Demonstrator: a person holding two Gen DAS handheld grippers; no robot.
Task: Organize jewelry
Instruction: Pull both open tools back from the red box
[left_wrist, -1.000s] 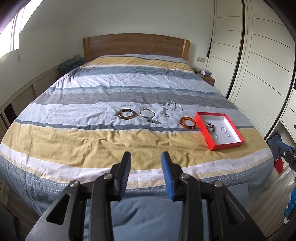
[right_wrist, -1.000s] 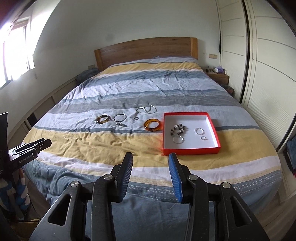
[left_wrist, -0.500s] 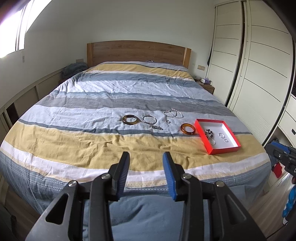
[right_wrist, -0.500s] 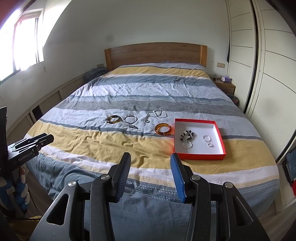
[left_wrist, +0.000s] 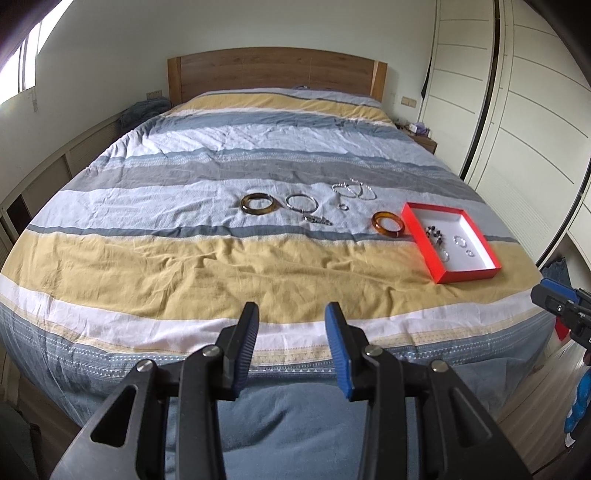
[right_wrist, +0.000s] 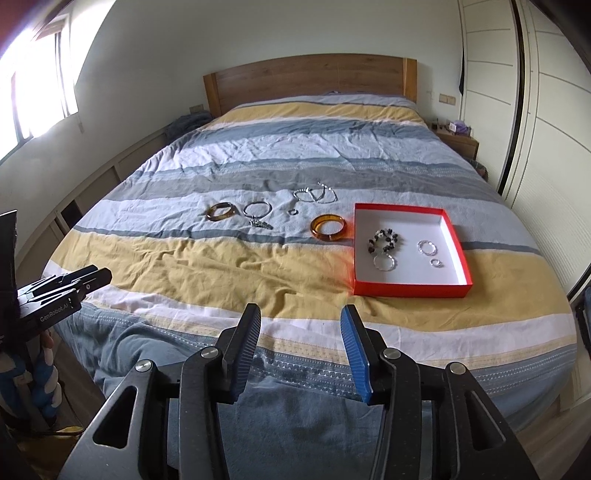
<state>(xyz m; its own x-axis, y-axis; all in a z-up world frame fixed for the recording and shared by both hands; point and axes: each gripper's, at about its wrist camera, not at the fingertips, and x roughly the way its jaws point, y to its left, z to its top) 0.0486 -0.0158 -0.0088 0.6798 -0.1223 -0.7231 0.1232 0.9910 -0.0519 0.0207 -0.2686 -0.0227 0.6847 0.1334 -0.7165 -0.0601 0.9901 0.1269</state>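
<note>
A red box (right_wrist: 452, 225) with a white inside lies on the striped bedspread (right_wrist: 258, 266); it also shows in the left wrist view (left_wrist: 421, 236). In it are a dark bead bracelet (right_wrist: 385, 240) and silver rings (right_wrist: 427, 246). Left of it lie an amber bangle (right_wrist: 328, 227), a brown bangle (right_wrist: 221, 211), a silver bracelet with a charm (right_wrist: 257, 210), a small ring (right_wrist: 293, 211) and silver chains (right_wrist: 316, 194). My left gripper (left_wrist: 291, 325) and right gripper (right_wrist: 300, 328) are both open and empty, held off the foot of the bed, well short of the jewelry.
A wooden headboard (right_wrist: 310, 81) stands at the far end. White wardrobe doors (right_wrist: 546, 122) run along the right. A nightstand (right_wrist: 458, 142) sits at the back right. Low cabinets (left_wrist: 44, 177) line the left wall under a window.
Both views pulled back and up half a second ago, then came in closer to the bed again. Both grippers stay open; the jewelry has not moved.
</note>
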